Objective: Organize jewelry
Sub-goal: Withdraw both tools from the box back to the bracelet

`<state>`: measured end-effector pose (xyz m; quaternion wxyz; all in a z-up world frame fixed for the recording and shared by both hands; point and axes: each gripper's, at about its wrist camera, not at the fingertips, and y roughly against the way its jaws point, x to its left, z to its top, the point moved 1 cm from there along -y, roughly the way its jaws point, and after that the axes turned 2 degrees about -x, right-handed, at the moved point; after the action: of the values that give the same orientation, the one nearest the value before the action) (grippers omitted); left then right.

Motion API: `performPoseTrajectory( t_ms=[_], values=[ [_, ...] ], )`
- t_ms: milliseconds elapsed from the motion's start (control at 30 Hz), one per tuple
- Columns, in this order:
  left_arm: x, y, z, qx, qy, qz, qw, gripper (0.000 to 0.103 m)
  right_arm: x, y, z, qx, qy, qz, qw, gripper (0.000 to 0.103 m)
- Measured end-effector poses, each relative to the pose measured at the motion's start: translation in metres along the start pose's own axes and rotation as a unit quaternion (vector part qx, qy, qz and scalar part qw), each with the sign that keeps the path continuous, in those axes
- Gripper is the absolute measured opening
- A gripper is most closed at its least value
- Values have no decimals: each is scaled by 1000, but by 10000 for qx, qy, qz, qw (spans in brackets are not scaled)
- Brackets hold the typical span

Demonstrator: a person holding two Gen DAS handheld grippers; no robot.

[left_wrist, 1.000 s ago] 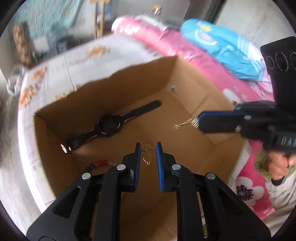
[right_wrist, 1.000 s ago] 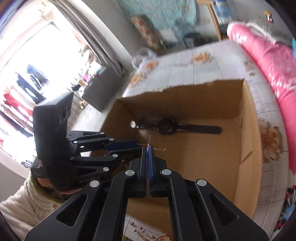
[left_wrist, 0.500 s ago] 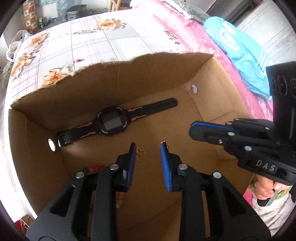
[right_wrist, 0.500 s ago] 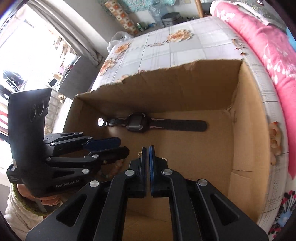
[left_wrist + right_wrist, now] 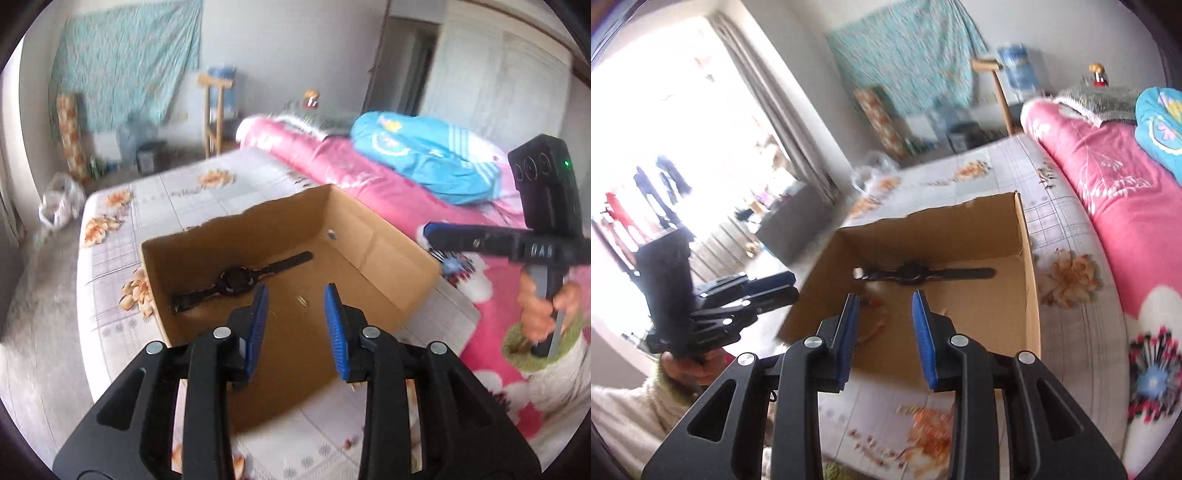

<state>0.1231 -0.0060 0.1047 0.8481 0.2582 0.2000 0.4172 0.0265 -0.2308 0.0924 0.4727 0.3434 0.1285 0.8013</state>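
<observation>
While the left gripper [image 5: 295, 314] hangs wide and empty above the cardboard box [image 5: 388, 258], the watch [image 5: 236, 280] lies on its floor, stowed. From the right wrist, the right gripper [image 5: 882, 321] likewise gapes empty, seemingly freed for another piece.

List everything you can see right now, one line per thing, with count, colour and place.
cardboard box: one, brown, open, on the bed
watch: one, black, flat on the box floor
small jewelry pieces: blurred, count unclear, box floor
bedsheet: one, white with orange flowers, under the box
quilt: one, pink, alongside the box
blue bundle: one, on the quilt
left gripper: black, blue jaws apart, empty
right gripper: black, blue jaws apart, empty
</observation>
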Motion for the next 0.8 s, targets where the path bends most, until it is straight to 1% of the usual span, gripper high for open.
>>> performPoseTrajectory(
  t_ms=[67, 100, 133, 167, 233, 267, 300, 400, 500, 600, 800],
  values=[
    [-10, 14, -25, -89, -54, -123, 9999, 31, 1, 11, -25, -62, -63, 72, 9999, 30],
    [-18, 18, -41, -97, -42, -225, 9997, 31, -1, 14, -43, -14, -138, 69, 9999, 30],
    [-26, 18, -53, -57, -78, -335, 9994, 32, -3, 14, -53, 40, -194, 59, 9998, 30],
    [-34, 18, -64, -23, -159, -390, 9991, 32, -6, 9, -70, 190, -303, 91, 9993, 30],
    [-51, 8, -86, 73, -313, -448, 9985, 32, -12, -4, -93, 467, -482, 63, 9977, 30],
    [-57, -1, -94, 175, -312, -485, 9982, 32, -15, -10, -101, 584, -529, 33, 9969, 30],
    [-61, -10, -102, 283, -282, -479, 9981, 32, -18, -23, -113, 796, -567, -81, 9952, 30],
    [-65, -40, -116, 449, -165, -384, 9981, 32, -21, -47, -129, 1139, -440, -332, 9920, 29],
    [-66, -59, -123, 576, -261, -143, 9979, 32, -22, -60, -136, 1341, -207, -634, 9887, 27],
    [-67, -74, -123, 632, -502, 25, 9967, 32, -23, -67, -136, 1392, -62, -689, 9878, 27],
    [-75, -95, -124, 749, -825, 84, 9937, 32, -30, -73, -136, 1424, -101, -754, 9869, 27]
  ],
)
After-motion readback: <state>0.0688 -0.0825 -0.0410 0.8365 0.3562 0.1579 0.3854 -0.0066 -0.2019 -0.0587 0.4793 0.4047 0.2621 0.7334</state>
